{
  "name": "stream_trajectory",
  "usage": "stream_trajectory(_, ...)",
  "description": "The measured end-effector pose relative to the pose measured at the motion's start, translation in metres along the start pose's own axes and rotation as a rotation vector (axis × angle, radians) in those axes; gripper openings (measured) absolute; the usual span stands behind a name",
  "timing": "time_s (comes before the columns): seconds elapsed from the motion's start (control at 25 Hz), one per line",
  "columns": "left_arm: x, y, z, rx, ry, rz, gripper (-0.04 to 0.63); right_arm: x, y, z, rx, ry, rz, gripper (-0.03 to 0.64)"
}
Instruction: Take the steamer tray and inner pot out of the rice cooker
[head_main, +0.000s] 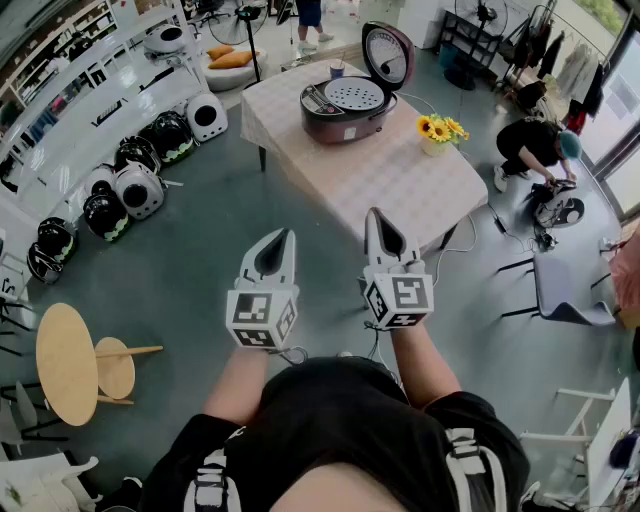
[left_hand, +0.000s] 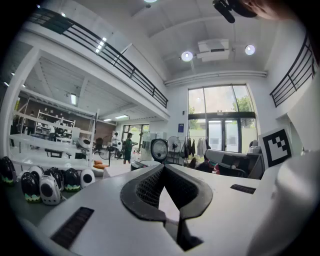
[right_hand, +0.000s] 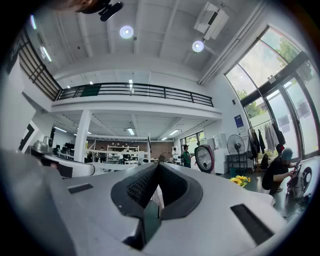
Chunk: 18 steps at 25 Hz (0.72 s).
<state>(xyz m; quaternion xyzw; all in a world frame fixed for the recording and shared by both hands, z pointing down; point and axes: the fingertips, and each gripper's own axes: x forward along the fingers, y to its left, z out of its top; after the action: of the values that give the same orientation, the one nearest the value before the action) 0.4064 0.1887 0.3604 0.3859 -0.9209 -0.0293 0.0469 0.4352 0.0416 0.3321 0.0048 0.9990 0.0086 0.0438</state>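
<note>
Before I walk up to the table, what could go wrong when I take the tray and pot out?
The sunflower vase stands near the rice cooker; a swinging right gripper could tip it. The open lid stands upright behind the steamer tray; lifting backward may hit it. The left gripper and the right are both shut; unopened, they would push the tray.

Dark maroon rice cooker (head_main: 345, 120) holding a silver-grey, hole-dotted steamer tray (head_main: 353, 94); pale checked tablecloth (head_main: 380, 180); yellow sunflowers (head_main: 440, 128).
</note>
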Motion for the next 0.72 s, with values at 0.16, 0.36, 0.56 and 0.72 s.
stream_trajectory(0.16, -0.005, 0.004, 0.004, 0.006, -0.008, 0.001, 0.003, 0.001, 0.009, 0.004, 0.016, -0.016, 0.002, -0.002)
stream_trajectory(0.36, -0.015, 0.018, 0.005, 0.005, -0.011, 0.007, 0.003, 0.006, 0.025, 0.002, 0.010, -0.004, 0.010, -0.002)
stream_trajectory(0.56, -0.033, 0.038, 0.002, 0.002, -0.020, 0.009, 0.003, 0.009, 0.052, -0.006, 0.004, 0.015, 0.015, -0.002)
stream_trajectory(0.72, -0.053, 0.054, -0.009, 0.010, -0.018, 0.015, 0.003, 0.008, 0.077, -0.014, -0.011, 0.029, 0.006, -0.002)
